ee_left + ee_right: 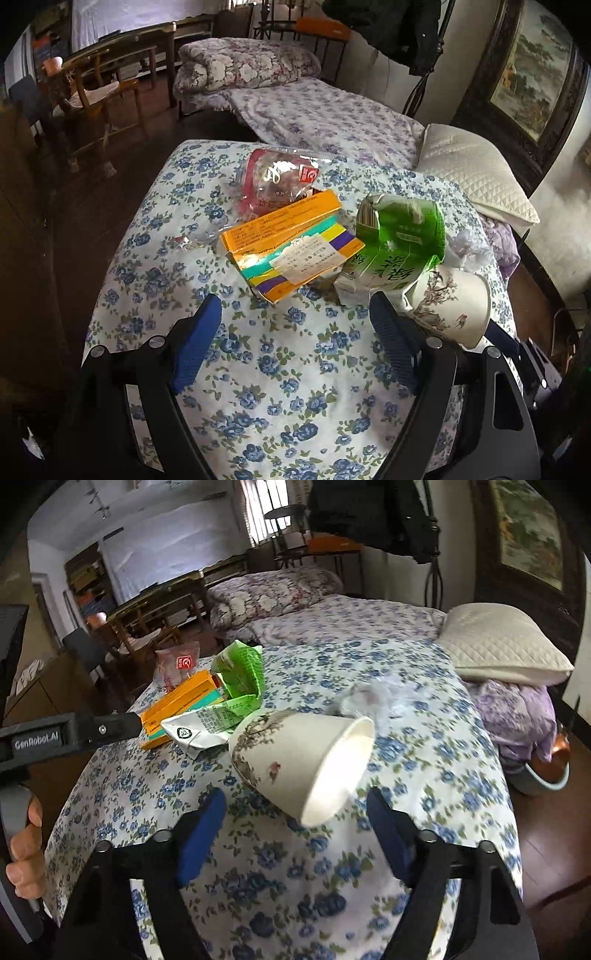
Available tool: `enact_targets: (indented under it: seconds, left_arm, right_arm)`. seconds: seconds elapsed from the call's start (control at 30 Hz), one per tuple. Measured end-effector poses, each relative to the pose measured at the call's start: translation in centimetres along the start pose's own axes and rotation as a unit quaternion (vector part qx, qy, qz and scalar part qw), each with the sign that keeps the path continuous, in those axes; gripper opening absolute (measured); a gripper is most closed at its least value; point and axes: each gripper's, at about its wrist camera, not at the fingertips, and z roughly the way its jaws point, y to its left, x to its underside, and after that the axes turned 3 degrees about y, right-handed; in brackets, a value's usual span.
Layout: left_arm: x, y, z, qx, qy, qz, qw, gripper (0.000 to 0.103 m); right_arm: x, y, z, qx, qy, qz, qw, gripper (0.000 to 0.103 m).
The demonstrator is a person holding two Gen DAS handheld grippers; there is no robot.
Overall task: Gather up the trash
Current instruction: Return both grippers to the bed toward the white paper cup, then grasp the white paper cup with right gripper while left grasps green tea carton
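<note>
Trash lies on a blue-flowered cloth point(280, 369). An orange box with coloured stripes point(291, 240), a crushed green carton point(399, 240), a red-and-clear plastic wrapper point(277, 181) and a paper cup on its side point(450, 306) show in the left wrist view. My left gripper point(291, 328) is open and empty, just short of the box. My right gripper point(295, 823) is open, its jaws either side of the cup's rim point(303, 764), not touching. The carton point(236, 686), box point(177, 709) and a crumpled clear plastic point(376, 701) lie beyond.
A white quilted pillow point(506, 646) and a purple cloth point(517, 712) lie at the right. A folded floral quilt point(247, 62) lies at the far end of the bed. Wooden chairs point(88, 96) and dark floor are to the left. A bowl point(546, 775) sits on the floor at right.
</note>
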Motion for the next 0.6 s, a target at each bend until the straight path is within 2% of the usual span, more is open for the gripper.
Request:
enact_targets:
  seconds: [0.2, 0.27, 0.3, 0.33, 0.37, 0.6]
  left_arm:
    - [0.3, -0.6, 0.1, 0.000, 0.002, 0.020, 0.9998, 0.080]
    - [0.3, -0.9, 0.2, 0.002, 0.003, 0.024, 0.9997, 0.080]
    - [0.3, -1.0, 0.3, 0.002, 0.003, 0.024, 0.9997, 0.080]
    - [0.3, -1.1, 0.3, 0.001, 0.003, 0.024, 0.9997, 0.080]
    - [0.4, -1.2, 0.3, 0.001, 0.004, 0.025, 0.9997, 0.080]
    - [0.6, -2.2, -0.1, 0.013, 0.001, 0.034, 0.9993, 0.080]
  right_arm:
    - [-0.8, -0.4, 1.2, -0.021, 0.011, 0.013, 1.000, 0.061]
    - [-0.8, -0.6, 1.3, -0.032, 0.014, 0.011, 0.999, 0.031]
    - [-0.7, -0.4, 1.2, -0.032, 0.015, 0.004, 0.999, 0.026]
    - [-0.7, -0.2, 1.1, -0.033, 0.016, -0.002, 0.999, 0.014]
    - [-0.6, 0.0, 0.9, -0.037, 0.016, -0.005, 0.999, 0.010]
    - [1.2, 0.3, -1.8, -0.044, 0.003, -0.008, 0.999, 0.003]
